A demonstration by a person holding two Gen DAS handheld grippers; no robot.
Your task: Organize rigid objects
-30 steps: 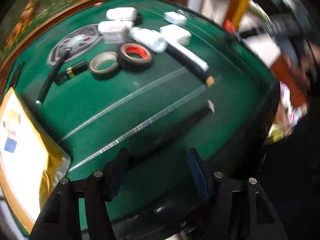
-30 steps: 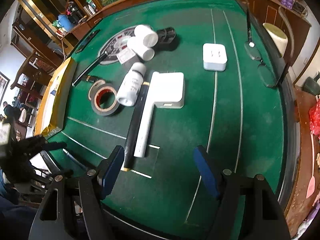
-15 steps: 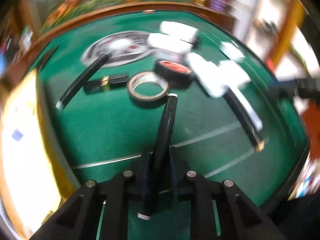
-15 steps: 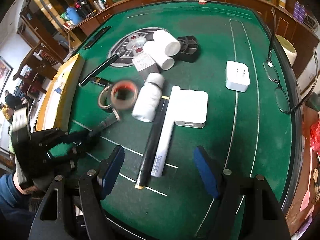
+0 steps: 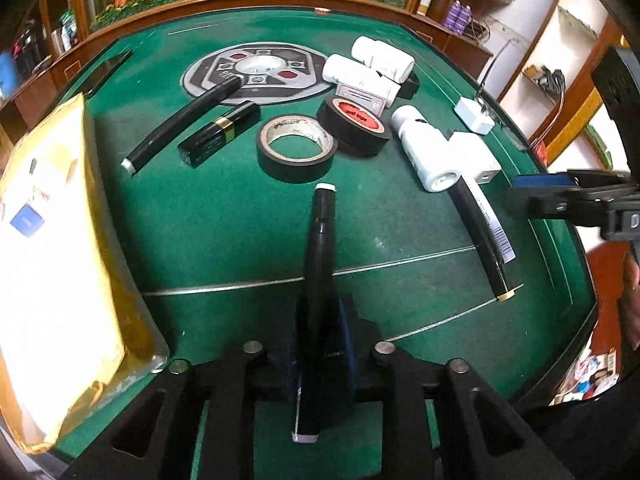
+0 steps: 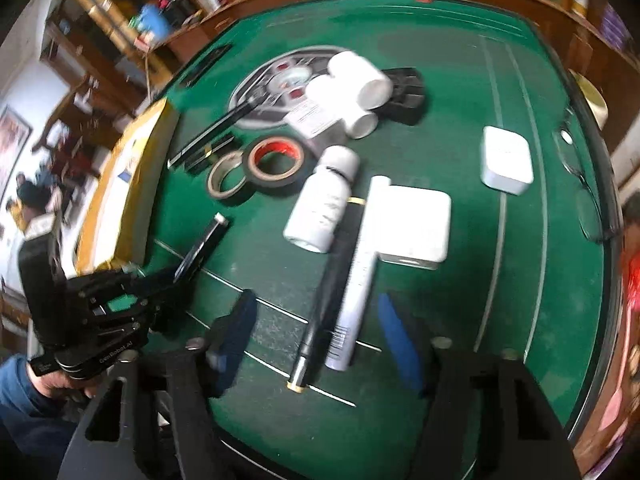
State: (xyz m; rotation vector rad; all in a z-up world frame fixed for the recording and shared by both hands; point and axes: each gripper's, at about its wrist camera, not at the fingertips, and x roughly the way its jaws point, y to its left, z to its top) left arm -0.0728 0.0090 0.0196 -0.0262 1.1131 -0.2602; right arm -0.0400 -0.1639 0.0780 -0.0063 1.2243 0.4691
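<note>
Two grippers are working over the green table (image 5: 240,232), the biggest thing we are seeing. A yellow padded envelope (image 5: 60,264) is lying along its left edge, and a round grey-and-black emblem (image 5: 260,72) is sitting in the felt toward the far side.

Our left gripper (image 5: 320,344) is pinching a black pen (image 5: 318,264) between its fingers, the white-tipped end pointing forward over the felt toward the tape rolls. Our right gripper (image 6: 316,332) is hovering with its fingers spread wide on either side of a second black pen (image 6: 332,276) and a white tube (image 6: 360,264), which are lying side by side, touching, on the felt.

A flat white box (image 6: 412,224) is resting against the far part of the tube, and a white bottle (image 6: 324,200) is lying on the other side of that pen. Beyond it, a pale-cored tape (image 5: 296,148) and a red-cored tape (image 5: 354,122) are overlapping. Further left, a third black pen (image 5: 184,124) and a gold-banded black tube (image 5: 220,132) are lying slantwise, close together. Two more white bottles (image 5: 368,68) are lying at the far side, and a white plug (image 6: 506,160) is sitting apart on the right.
</note>
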